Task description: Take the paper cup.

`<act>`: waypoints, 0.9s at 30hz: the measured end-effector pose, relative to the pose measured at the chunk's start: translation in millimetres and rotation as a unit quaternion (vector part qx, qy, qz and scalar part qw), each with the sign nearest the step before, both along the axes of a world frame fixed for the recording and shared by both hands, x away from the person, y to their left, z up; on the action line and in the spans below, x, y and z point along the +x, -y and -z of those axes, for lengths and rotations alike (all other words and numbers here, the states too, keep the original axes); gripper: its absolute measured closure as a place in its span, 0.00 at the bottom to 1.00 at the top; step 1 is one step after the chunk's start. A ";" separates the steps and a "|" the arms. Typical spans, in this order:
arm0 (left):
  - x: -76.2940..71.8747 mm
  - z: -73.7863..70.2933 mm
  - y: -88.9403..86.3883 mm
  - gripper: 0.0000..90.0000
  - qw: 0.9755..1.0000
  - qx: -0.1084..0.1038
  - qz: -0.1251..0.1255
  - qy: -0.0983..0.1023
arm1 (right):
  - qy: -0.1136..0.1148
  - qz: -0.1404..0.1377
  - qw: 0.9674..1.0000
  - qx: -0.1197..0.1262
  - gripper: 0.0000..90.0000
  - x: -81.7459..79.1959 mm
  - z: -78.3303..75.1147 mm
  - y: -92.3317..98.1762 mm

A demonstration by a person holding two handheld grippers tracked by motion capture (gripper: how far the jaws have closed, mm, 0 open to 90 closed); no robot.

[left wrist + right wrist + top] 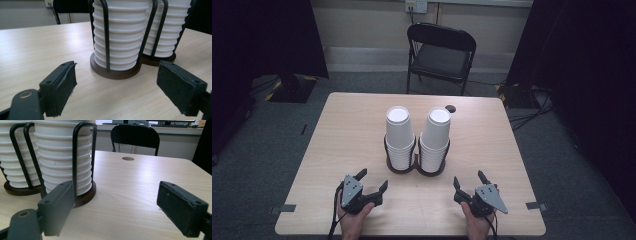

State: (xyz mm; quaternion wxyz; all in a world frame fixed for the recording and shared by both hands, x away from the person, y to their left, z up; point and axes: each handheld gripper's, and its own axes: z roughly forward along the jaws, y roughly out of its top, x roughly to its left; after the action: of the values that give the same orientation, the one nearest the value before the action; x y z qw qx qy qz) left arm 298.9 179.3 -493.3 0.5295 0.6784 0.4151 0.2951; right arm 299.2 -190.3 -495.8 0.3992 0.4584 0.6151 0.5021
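Two stacks of white paper cups stand side by side near the middle of the tabletop, each inside a black wire holder on a dark round base; the left stack and the right stack are just beside each other, their bases touching. The left gripper and the right gripper rest near the front edge, each with its fingers spread and nothing between them.

The cups look light and nested tight; a pinch on one rim may lift several together, or crush the thin wall; a sideways knock against the wire loops could tip or slide a holder.

In the gripper views the tops of the stacks are cut off; the count of cups is hard to tell.
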 end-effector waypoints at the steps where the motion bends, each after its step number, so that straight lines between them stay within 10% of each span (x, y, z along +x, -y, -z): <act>1: 0.0 0.0 0.0 0.18 1.000 0.000 0.000 0.000 | 0.000 0.000 1.000 0.000 0.16 0.0 0.0 0.0; 27: -5.9 -25.2 22.7 0.21 0.998 -0.017 0.052 0.011 | -0.014 -0.006 1.000 0.006 0.17 1.2 -0.5 0.1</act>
State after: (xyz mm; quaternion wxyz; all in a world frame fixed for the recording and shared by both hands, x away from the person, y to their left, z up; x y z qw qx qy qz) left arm 293.0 156.6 -468.0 0.5606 0.6866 0.3778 0.2675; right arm 300.4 -190.3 -495.3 0.3849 0.4638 0.6203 0.5020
